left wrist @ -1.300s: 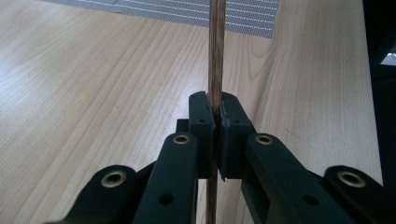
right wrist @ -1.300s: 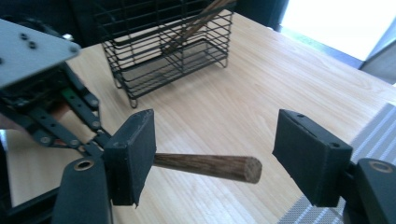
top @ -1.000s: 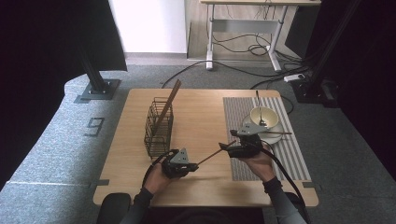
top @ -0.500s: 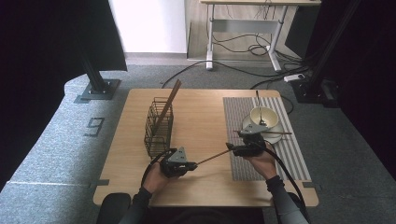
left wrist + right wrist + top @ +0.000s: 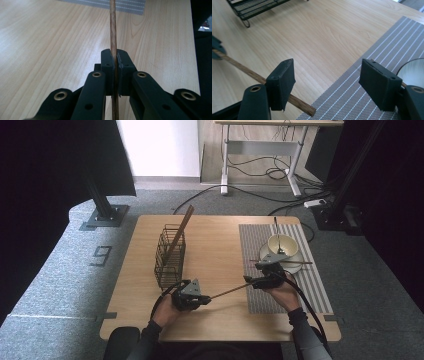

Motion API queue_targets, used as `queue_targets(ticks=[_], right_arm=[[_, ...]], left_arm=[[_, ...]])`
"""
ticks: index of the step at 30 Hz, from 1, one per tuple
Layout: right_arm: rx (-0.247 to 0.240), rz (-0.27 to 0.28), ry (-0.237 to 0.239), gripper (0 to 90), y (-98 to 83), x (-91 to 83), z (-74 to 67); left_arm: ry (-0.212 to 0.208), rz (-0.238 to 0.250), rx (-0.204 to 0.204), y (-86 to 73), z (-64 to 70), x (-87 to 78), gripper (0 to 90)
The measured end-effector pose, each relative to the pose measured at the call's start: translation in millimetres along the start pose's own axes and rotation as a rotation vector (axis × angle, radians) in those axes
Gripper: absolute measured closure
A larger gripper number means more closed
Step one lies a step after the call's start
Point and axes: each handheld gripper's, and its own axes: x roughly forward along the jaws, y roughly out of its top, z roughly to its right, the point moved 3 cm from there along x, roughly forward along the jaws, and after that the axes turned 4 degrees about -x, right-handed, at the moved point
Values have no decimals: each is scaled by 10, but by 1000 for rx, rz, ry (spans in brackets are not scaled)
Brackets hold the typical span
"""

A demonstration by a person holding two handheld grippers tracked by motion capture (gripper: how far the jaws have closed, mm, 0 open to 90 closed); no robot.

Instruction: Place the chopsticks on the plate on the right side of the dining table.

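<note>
My left gripper [image 5: 204, 299] rests near the table's front edge, shut on a thin wooden stick [image 5: 227, 292] that points right toward the mat. In the left gripper view the stick [image 5: 113, 32] runs straight out between the closed pads of the left gripper [image 5: 115, 53]. My right gripper [image 5: 248, 281] stands open at the stick's free end. In the right gripper view the stick's tip [image 5: 302, 104] lies low beside one finger [image 5: 282, 77] of the right gripper [image 5: 329, 75], with nothing pressed between the pads.
A black wire basket [image 5: 169, 256] holds a leaning stick [image 5: 181, 229] left of centre. On the striped grey mat [image 5: 260, 300] stand a bowl [image 5: 283, 245] with a spoon and a plate [image 5: 295, 266] with another stick [image 5: 292, 262] across it.
My right gripper has sunk a little and shifted toward the free end of the held stick. The left gripper and its stick have stayed put.
</note>
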Motion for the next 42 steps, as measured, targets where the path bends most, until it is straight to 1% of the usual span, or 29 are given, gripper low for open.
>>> queue_targets(ticks=[1,3,6,9,11,12,14,16,17,19,21,23,24,25,28,29,33,39,42], right_arm=[[-3,-1,7,280,3,-10,-10],[-17,-12,37,281,5,-13,-33],[-46,-48,69,280,-1,20,-91],[-86,-89,110,281,-19,83,-168],[-124,-121,142,298,-35,126,-229],[-138,-132,155,318,-40,141,-261],[-181,-154,189,377,-51,166,-324],[-231,-165,217,418,-62,189,-377],[-245,-174,228,438,-67,199,-398],[-266,-188,244,517,-74,211,-428],[-284,-206,263,563,-83,218,-457],[-321,-227,277,592,-103,229,-483],[-330,-231,280,609,-109,233,-489],[-336,-233,279,634,-111,235,-498],[-348,-235,293,657,-110,228,-511],[-357,-236,297,667,-113,225,-512],[-367,-244,319,696,-117,215,-523],[-374,-257,355,739,-127,204,-541],[-379,-259,369,757,-135,209,-544]], left_arm=[[-4,-6,1,-4,-1,4,851],[-7,-16,1,-10,1,13,851],[-15,-38,11,-19,-2,19,851],[-20,-56,23,-29,-4,20,851],[-19,-68,29,-35,-1,21,851],[-20,-70,31,-38,-2,20,851],[-23,-71,33,-40,-5,14,851],[-23,-71,37,-40,-6,5,851],[-21,-73,38,-41,-7,2,851],[-18,-79,45,-46,-7,0,851],[-26,-77,51,-48,-7,-6,851],[-30,-75,61,-46,0,-8,850],[-32,-77,67,-46,4,-10,851],[-35,-77,69,-46,6,-10,851],[-39,-78,76,-53,8,-12,850],[-38,-78,78,-54,7,-13,849],[-30,-75,85,-64,0,-12,838],[-2,-62,72,-74,-26,-13,803],[14,-48,64,-70,-34,-25,777]])
